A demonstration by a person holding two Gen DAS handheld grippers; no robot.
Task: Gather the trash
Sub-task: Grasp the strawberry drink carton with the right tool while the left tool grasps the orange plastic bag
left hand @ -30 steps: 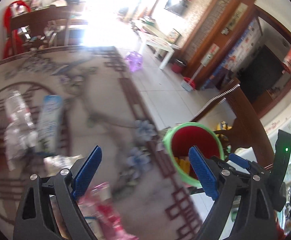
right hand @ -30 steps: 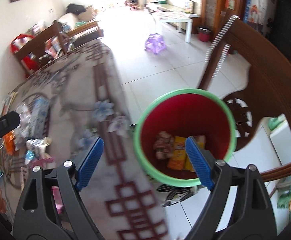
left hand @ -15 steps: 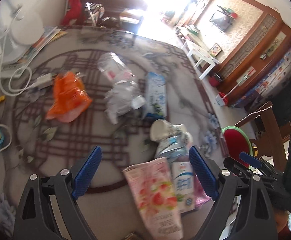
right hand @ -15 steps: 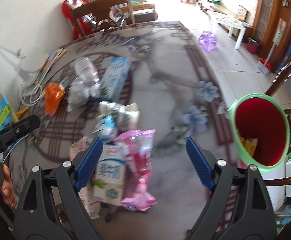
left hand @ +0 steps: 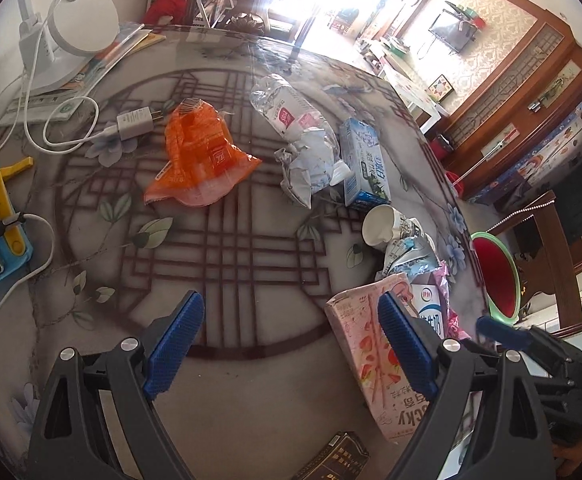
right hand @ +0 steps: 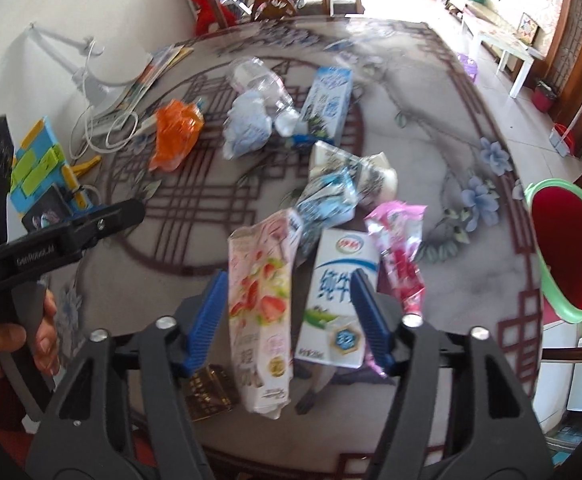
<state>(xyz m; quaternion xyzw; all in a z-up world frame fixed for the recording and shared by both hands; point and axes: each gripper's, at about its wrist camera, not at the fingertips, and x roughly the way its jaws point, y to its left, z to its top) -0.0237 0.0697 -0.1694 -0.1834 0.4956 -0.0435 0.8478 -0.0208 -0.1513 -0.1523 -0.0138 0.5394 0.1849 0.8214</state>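
Claws both spread and empty: your right claw (right hand: 289, 316) straddles the pink box (right hand: 260, 312) and milk carton (right hand: 337, 298), bin (right hand: 547, 276) waiting at three o'clock off the tabletop (right hand: 443, 152), while your left claw (left hand: 287, 344) hovers over bare pattern.

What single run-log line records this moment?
left gripper: open, empty | right gripper: open over pink strawberry box, white milk carton | bin: beside table

Both wrist views close above table (left hand: 251, 400), sharing pink box (right hand: 259, 300)
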